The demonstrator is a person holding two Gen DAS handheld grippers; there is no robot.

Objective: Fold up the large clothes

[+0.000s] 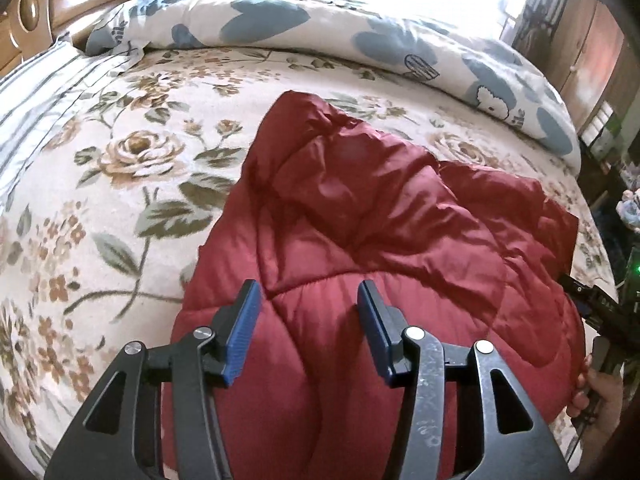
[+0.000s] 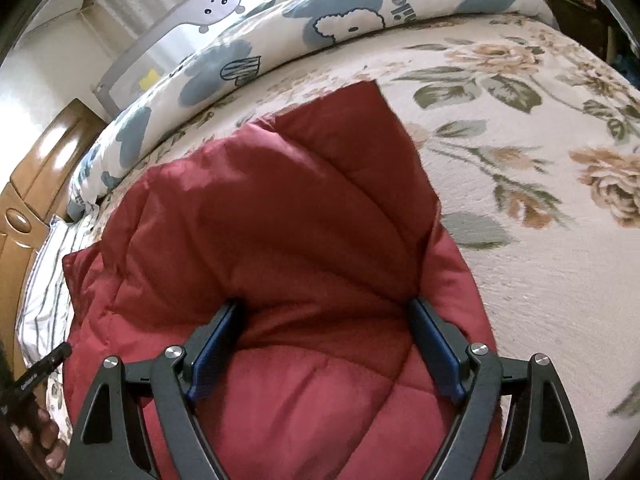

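A dark red quilted jacket [image 1: 380,220] lies folded in a puffy bundle on the flowered bed cover [image 1: 120,184]. My left gripper [image 1: 308,292] is open, its blue pads just above the near part of the jacket, holding nothing. In the right wrist view the jacket [image 2: 280,208] fills the middle. My right gripper [image 2: 324,308] is open wide, its fingertips pressed against the jacket's fabric, with nothing clamped. The right gripper's tip also shows at the right edge of the left wrist view [image 1: 588,296], beside the jacket.
A rolled white duvet with blue hearts [image 1: 320,28] lies along the far side of the bed. A striped pillow [image 1: 36,92] and a wooden headboard [image 1: 40,4] are at the left. A wooden wardrobe [image 1: 592,52] stands at the right. The flowered cover [image 2: 540,240] stretches right of the jacket.
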